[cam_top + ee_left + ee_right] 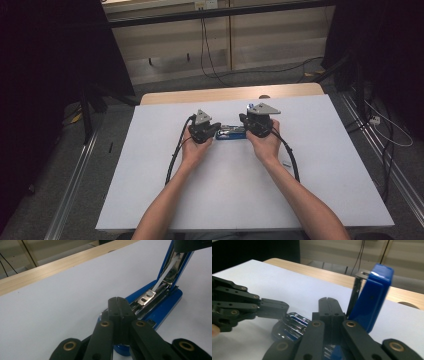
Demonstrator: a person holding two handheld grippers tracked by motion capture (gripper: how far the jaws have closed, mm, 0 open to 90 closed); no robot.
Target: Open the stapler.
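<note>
Stapler lies opened on the desk, so we pin its base under the closed left hand-held gripper while the right hand-held gripper, jaws together, steadies the raised blue lid.

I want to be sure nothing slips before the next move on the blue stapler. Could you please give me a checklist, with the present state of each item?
1. The blue metal stapler has its top cover swung up: ok, the shiny staple channel is exposed.
2. Base lies flat on the white table sheet: ok.
3. Left gripper jaws closed: ok, they stand together at the stapler's front end.
4. Left gripper really pins the base: cannot tell, the contact is hidden.
5. Right gripper jaws closed: ok.
6. Right gripper supports the raised cover: cannot tell; the cover stands beside its jaws, not between them.
</note>
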